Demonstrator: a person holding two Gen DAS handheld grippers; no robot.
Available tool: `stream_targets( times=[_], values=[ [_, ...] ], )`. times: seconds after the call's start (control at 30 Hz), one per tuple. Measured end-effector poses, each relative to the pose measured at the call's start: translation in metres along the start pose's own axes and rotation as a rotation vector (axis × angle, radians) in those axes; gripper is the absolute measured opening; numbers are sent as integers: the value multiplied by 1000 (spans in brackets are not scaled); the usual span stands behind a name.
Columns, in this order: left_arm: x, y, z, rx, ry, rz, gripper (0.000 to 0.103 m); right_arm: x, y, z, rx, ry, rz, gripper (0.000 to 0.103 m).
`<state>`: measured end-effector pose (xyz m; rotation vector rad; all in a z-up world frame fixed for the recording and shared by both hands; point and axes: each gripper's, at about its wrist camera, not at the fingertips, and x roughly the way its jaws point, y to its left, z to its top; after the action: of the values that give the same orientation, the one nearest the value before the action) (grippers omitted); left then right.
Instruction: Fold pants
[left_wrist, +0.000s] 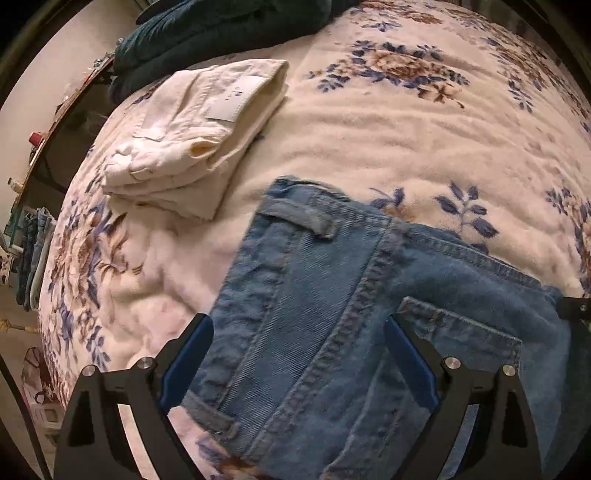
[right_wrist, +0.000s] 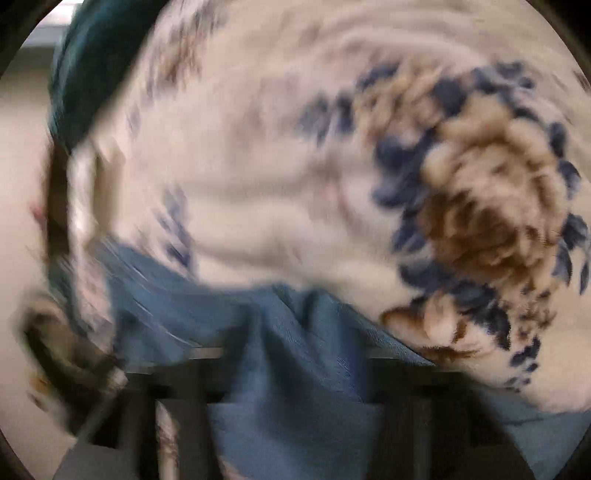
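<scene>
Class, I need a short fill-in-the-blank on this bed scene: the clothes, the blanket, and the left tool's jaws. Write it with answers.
1. The folded pants lying on the blanket are ____ in colour.
2. The jeans between the left gripper jaws are made of blue ____.
3. The blanket's pattern shows ____.
4. The left jaws stand ____.

Answers: white; denim; flowers; open

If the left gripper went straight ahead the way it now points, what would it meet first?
Most likely the blue jeans: the left gripper has its jaws spread wide either side of the denim near the waistband. Beyond that lies the floral blanket. The folded white pants sit off to the left, out of that line. Depth is uncertain.
</scene>
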<state>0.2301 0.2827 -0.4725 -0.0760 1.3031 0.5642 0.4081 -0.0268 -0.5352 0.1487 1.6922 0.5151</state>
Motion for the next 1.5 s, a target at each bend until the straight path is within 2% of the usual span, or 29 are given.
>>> stream_targets(
  times=[0.03, 0.1, 0.17, 0.23, 0.3, 0.33, 0.37, 0.4, 0.43, 0.5, 0.57, 0.63, 0.67, 0.7, 0.77, 0.8, 0.87, 0.97, 1.1, 1.2, 1.23, 1.27, 1.3, 1.33, 1.37, 1.4, 1.43, 1.47, 1.5],
  values=[
    [-1, 5, -2, -8, 2, 5, 94, 2, -7, 1, 24, -29, -62, 9],
    [-1, 17, -7, -41, 17, 0, 94, 2, -15, 4, 82, -33, -45, 9],
    [-4, 29, -12, -78, 25, -10, 94, -17, -20, -4, 131, -35, -5, 20],
    [-9, 42, -20, -110, 41, -26, 94, -43, -18, -25, 107, -91, -1, 47],
    [-19, 55, -34, -165, 56, -80, 94, -72, -23, -66, 137, -149, -22, 66],
    [-24, 61, -43, -201, 67, -122, 94, -83, -29, -91, 184, -165, -14, 67],
    [-28, 66, -54, -245, 88, -180, 94, -87, -37, -119, 241, -164, 23, 67],
    [-27, 72, -68, -309, 136, -274, 94, -85, -42, -146, 309, -155, 66, 67],
    [-25, 72, -76, -340, 173, -321, 94, -80, -57, -185, 417, -137, 123, 67],
    [-10, 65, -95, -404, 277, -433, 94, -57, -73, -236, 570, -103, 181, 67],
    [8, 58, -104, -463, 333, -506, 92, -33, -92, -274, 723, -98, 233, 67],
    [19, 55, -103, -529, 333, -549, 83, -12, -121, -309, 917, -134, 353, 64],
    [21, 53, -102, -545, 321, -553, 74, -6, -130, -321, 992, -188, 412, 61],
    [22, 52, -98, -549, 298, -545, 57, -4, -139, -330, 1039, -239, 452, 52],
    [21, 48, -91, -519, 260, -497, 29, -5, -148, -337, 1066, -309, 462, 28],
    [19, 47, -89, -499, 233, -471, 21, -4, -150, -339, 1069, -327, 466, 19],
    [18, 47, -84, -462, 214, -438, 16, -10, -150, -346, 1062, -354, 459, 14],
    [14, 54, -81, -411, 173, -370, 14, -19, -133, -344, 996, -369, 385, 11],
    [22, 58, -84, -394, 181, -339, 14, -8, -140, -334, 1000, -318, 354, 12],
    [12, 53, -81, -351, 187, -309, 20, -5, -147, -326, 993, -256, 410, 18],
    [4, 50, -80, -330, 189, -287, 22, -8, -148, -326, 979, -255, 429, 20],
    [-6, 45, -82, -297, 185, -269, 29, -20, -150, -333, 951, -278, 446, 21],
    [-19, 34, -85, -245, 167, -265, 33, -29, -149, -342, 936, -313, 446, 34],
    [-31, 22, -87, -192, 146, -262, 37, -49, -157, -358, 930, -393, 436, 65],
    [-45, 5, -92, -118, 120, -253, 48, -62, -164, -370, 939, -445, 419, 82],
    [-57, -11, -98, -53, 100, -241, 68, -75, -174, -384, 953, -493, 393, 98],
    [-68, -33, -104, 27, 75, -231, 79, -88, -189, -400, 974, -547, 359, 98],
    [-75, -52, -108, 86, 59, -231, 96, -101, -211, -417, 1011, -601, 308, 98],
    [-81, -77, -115, 155, 43, -237, 99, -109, -227, -428, 1044, -640, 261, 98]
  ],
)
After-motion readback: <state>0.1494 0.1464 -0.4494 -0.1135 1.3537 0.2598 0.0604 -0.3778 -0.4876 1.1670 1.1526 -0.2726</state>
